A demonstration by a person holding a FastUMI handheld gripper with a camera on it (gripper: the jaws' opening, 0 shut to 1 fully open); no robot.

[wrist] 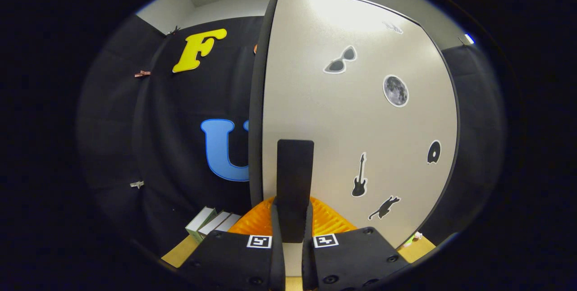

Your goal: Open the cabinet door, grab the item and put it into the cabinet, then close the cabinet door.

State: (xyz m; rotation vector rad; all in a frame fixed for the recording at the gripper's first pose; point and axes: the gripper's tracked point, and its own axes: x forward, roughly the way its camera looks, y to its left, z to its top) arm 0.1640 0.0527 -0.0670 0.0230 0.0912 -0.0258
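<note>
The cabinet door (351, 115) is a pale panel with dark edging and several small stickers, and it stands upright close in front of me. Its black vertical handle (295, 178) rises from between my fingers. My gripper (293, 221) is shut on the lower end of that handle, one finger (259, 223) on its left side and the other on its right. The door's dark left edge (257, 102) faces me, with the booth wall beyond it. The cabinet's inside is hidden behind the door. I cannot tell which thing here is the item.
A few flat white and green boxes (212, 224) lie on the wooden tabletop (178, 251), left of my fingers and below the door's left edge. A small green and pink object (412, 238) sits on the table at the door's lower right corner.
</note>
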